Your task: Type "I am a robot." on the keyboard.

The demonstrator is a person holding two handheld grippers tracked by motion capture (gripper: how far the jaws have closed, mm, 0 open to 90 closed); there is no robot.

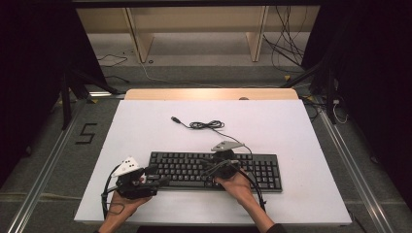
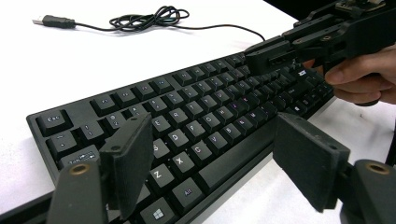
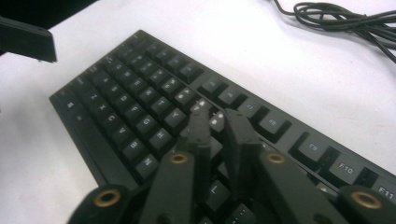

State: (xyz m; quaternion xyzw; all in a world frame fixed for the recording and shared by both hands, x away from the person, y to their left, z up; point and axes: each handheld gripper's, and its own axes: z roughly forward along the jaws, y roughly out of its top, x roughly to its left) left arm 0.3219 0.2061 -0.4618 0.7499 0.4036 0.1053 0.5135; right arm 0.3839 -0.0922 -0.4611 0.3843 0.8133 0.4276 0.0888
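Claw tips of the right gripper [image 3: 218, 122] are pressed almost together, with just a slit between them, pinching nothing, and they come down on the upper key rows in the middle of the black keyboard [image 1: 214, 170], which lies flat across the near half of the white desk [image 1: 145, 121]. The left claw [image 2: 224, 161] is spread wide, empty, hovering over the keyboard's near-left corner around the bottom letter row and the space bar [image 2: 233, 161].

This looks like pressing keys, and it would go best if the right tips drop straight down on one keycap, centred, so the narrow pair does not slide into the gap between neighbours. The left claw may need to close before it can strike a single key; spread as it is, its broad flat pads would catch several.

Keycaps are small, matte, hard plastic squares with slightly dished tops and pale legends, set close in staggered rows. Claw pads are flat, dull black slabs on hinged arms with brass-coloured rivets. A thin black cable [image 1: 206, 125] lies loosely coiled farther back, ending in a USB plug [image 1: 176, 119].
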